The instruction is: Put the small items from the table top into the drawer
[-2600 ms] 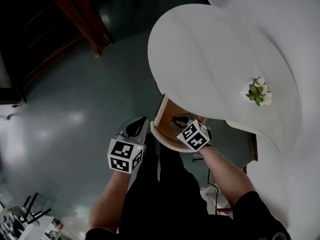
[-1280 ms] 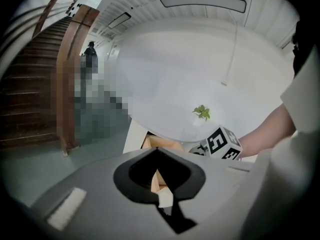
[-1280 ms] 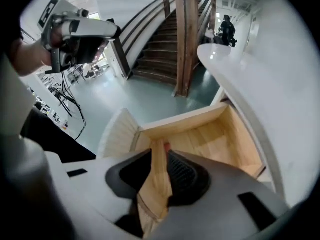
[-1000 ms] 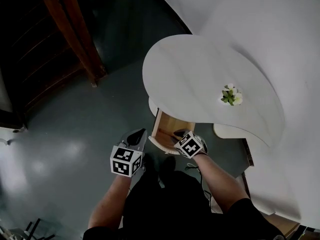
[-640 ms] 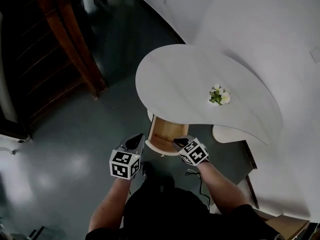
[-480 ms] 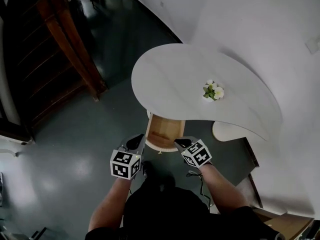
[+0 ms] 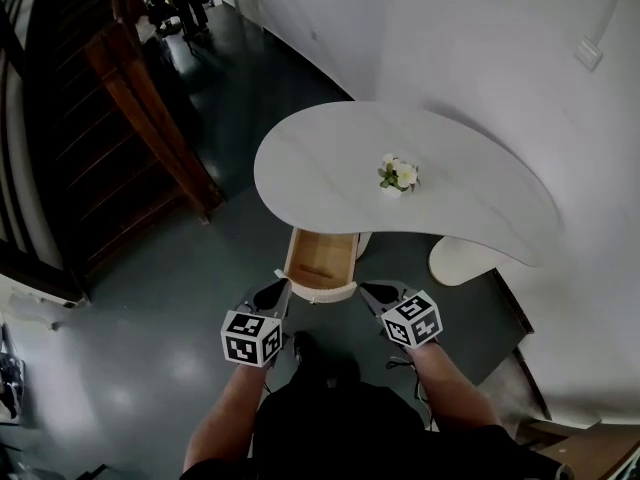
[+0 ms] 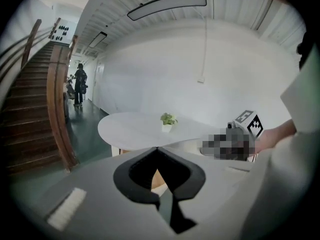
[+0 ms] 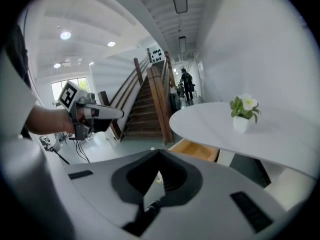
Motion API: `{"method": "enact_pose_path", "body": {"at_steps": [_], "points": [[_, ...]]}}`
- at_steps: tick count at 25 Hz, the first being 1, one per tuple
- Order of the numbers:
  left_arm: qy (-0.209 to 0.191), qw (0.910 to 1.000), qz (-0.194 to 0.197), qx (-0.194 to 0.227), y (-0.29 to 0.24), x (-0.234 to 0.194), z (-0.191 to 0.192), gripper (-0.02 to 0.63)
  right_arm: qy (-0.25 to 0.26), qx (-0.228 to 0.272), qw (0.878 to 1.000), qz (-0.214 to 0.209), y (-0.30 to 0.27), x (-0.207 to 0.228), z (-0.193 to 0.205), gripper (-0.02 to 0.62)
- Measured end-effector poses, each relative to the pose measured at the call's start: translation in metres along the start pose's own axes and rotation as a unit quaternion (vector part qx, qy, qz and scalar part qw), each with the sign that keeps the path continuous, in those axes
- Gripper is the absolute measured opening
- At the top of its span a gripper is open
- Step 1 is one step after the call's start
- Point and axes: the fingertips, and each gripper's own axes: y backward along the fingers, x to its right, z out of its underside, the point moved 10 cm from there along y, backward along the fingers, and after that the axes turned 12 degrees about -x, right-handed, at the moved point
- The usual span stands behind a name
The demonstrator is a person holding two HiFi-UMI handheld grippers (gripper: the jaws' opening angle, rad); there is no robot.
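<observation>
- The left gripper [image 8: 157,149] has its jaws together, tips meeting, and nothing sits between them.
- The right gripper [image 9: 159,151] is likewise closed tip to tip and carries nothing; only pale floor shows through the hollow behind its tips.
- In the head view each gripper is held out in front of the person, the left marker cube [image 7: 250,336] and the right marker cube [image 7: 412,320] level with each other and well apart.
- Both grippers point toward the drawer [image 7: 321,292], one at either side of its front; neither is inside it.
- The drawer stands pulled out from under the near edge of the table [image 7: 320,158], its wooden inside open to view. What lies in it is too small to make out.
- The white, rounded table top carries a small potted plant [image 7: 397,174] with pale flowers, upright and set toward the middle.
- From the right gripper view, the person's left hand [image 9: 47,120] shows off to the side, gripping its tool.
- The floor [image 7: 150,298] is dark grey-green, and a white wall [image 7: 450,48] runs behind the table.
- A wooden staircase [image 7: 120,88] rises on the left, and a person [image 8: 79,84] stands far down the corridor.
</observation>
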Motion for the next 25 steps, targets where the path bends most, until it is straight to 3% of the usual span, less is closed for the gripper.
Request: {"method": "enact_pose_path", "body": {"at_steps": [11,16,25], "points": [[-0.032,0.9994,-0.003,0.009,0.040,0.039,-0.020,-0.003,-0.003,0.116,0.993,0.011,0.073,-0.013,-0.013,0.012],[-0.052,0.9982,0.004,0.029,0.052,0.027,-0.039,-0.003,-0.007,0.159,0.987,0.030,0.097,-0.017,-0.033,0.012],[-0.087,0.9913,0.006,0.099,0.104,-0.013,-0.072,-0.003,0.054,0.207,0.973,0.089,0.107,-0.070,-0.104,0.011]]}}
